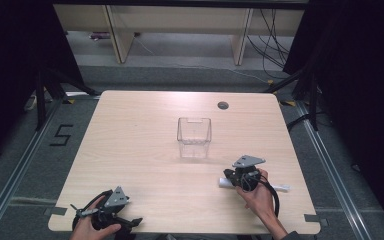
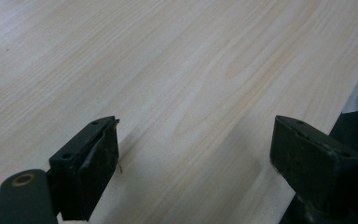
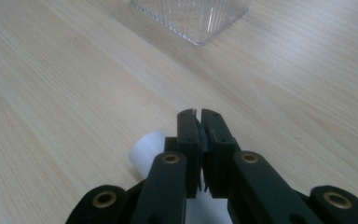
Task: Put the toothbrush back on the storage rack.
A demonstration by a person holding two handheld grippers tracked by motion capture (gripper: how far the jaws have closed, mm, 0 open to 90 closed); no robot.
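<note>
The white tube (image 3: 145, 150) lay mostly hidden under the right gripper (image 3: 199, 113), and whether the closed jaws pinched it could not be told. In the high view the person's right hand (image 1: 258, 196) covered its middle. The clear container (image 3: 193, 17) was cut off by the top edge of the right gripper view. The left hand (image 1: 91, 229) ran off the bottom edge.

Lab rig, black curtains (image 1: 360, 75), floor rails (image 1: 330, 170), taped "5" marker (image 1: 61, 135), loose cables (image 1: 272, 40)
</note>
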